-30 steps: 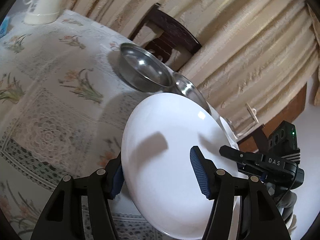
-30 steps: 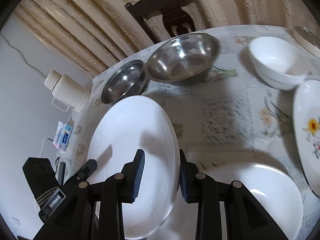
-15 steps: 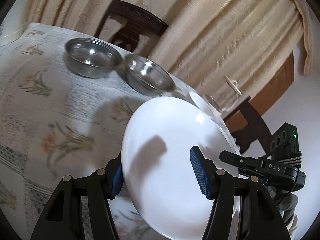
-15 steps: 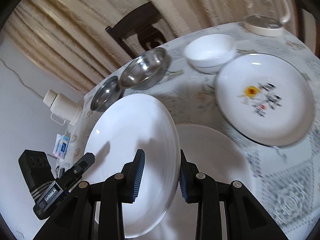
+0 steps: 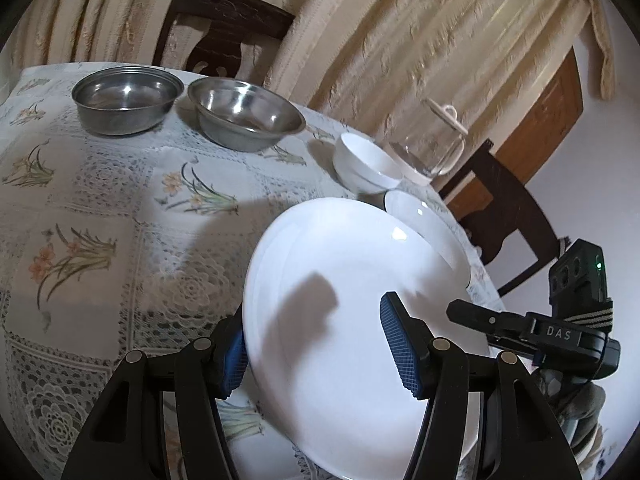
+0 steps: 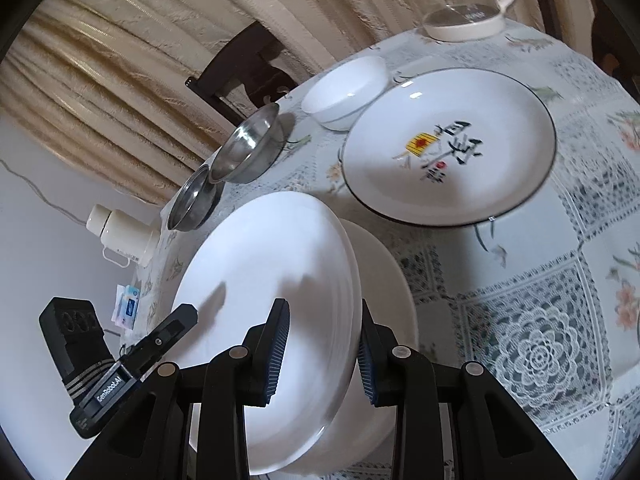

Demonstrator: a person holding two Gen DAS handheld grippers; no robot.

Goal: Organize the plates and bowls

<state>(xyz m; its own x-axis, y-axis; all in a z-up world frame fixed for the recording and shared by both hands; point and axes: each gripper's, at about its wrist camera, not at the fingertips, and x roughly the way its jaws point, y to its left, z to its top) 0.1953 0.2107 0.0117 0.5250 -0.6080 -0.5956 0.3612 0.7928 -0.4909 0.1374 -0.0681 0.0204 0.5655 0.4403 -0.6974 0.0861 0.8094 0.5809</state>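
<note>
From the left wrist, your left gripper clamps the near rim of the plain white plate, one blue pad under the edge and the other on its face. Over the last second the view has swung: the two steel bowls, which sat close ahead, are now far ahead and to the left, and a white bowl and a glass jug have come in beyond the plate's far edge. You are carrying the plate across the table toward the other crockery, so I judge the stacking step is near. Both steel bowls are empty, and so, as far as the angle shows, is the white bowl. The right gripper sits just right of the plate.

From the right wrist, your right gripper is clamped on the same plain white plate, its pads on either side of the rim. A second white plate lies directly beneath, close under the carried one; contact I cannot tell. The painted plate, at the right edge of this view a second ago, now lies ahead and to the right, empty but for its decoration. The white bowl beyond it is empty, and the steel bowls stand ahead to the left. The left gripper shows low on the left.
</note>
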